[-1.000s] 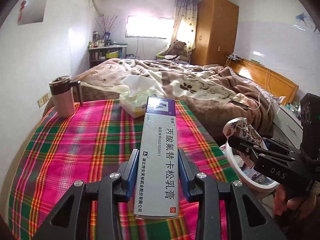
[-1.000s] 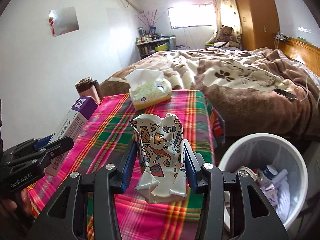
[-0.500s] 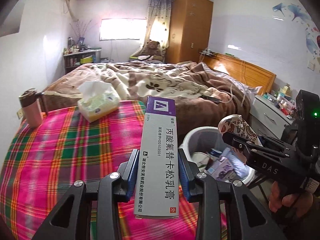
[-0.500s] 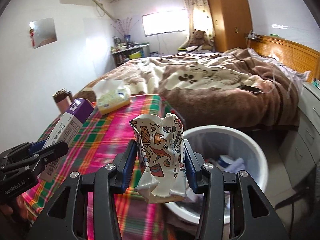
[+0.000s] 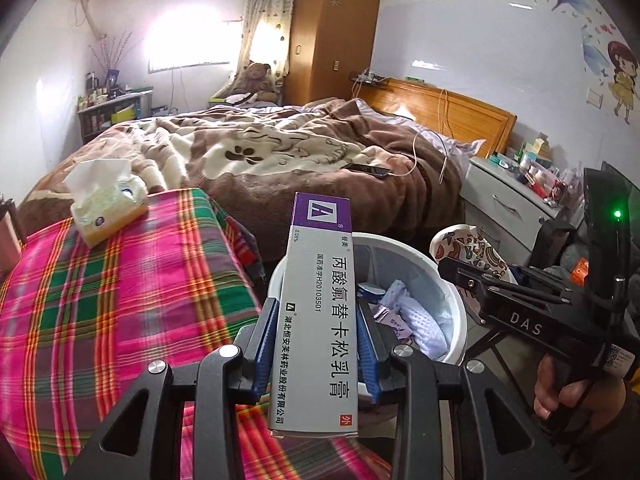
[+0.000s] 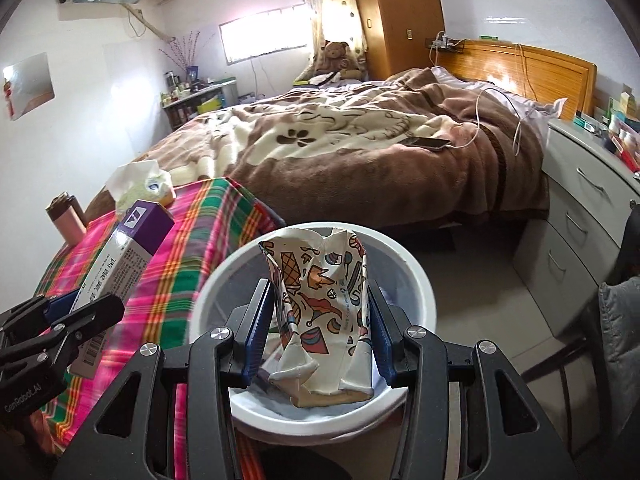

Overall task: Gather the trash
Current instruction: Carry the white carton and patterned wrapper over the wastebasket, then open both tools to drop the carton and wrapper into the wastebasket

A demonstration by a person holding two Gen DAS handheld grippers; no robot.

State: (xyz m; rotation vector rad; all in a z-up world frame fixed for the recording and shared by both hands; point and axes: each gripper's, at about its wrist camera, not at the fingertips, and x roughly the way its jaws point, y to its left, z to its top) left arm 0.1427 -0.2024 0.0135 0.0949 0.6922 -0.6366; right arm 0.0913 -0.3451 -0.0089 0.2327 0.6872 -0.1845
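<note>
My left gripper point(image 5: 316, 344) is shut on a long grey-and-purple ointment box point(image 5: 316, 312), held over the near rim of the white waste bin point(image 5: 460, 320). In the right wrist view that box point(image 6: 120, 256) still hangs over the table's edge, left of the bin. My right gripper point(image 6: 318, 328) is shut on a crumpled patterned paper cup point(image 6: 320, 304), directly above the open bin point(image 6: 416, 272). The same cup point(image 5: 468, 248) shows at the right in the left wrist view, beyond the bin's far rim. Paper scraps and wrappers point(image 5: 404, 312) lie inside the bin.
A plaid-covered table point(image 5: 100, 300) stands left of the bin, bearing a tissue box point(image 5: 106, 204) and a pink thermos point(image 6: 66, 220). Behind is a bed point(image 6: 360, 144) with a phone on it; a white drawer unit point(image 6: 580, 216) lies right. A hand point(image 5: 576, 396) holds the right gripper.
Both grippers have swung right, off the table toward the bin. The cup has gone from over the plaid cloth to above the bin, and the box now reaches the bin's rim. Both grips are unchanged.
</note>
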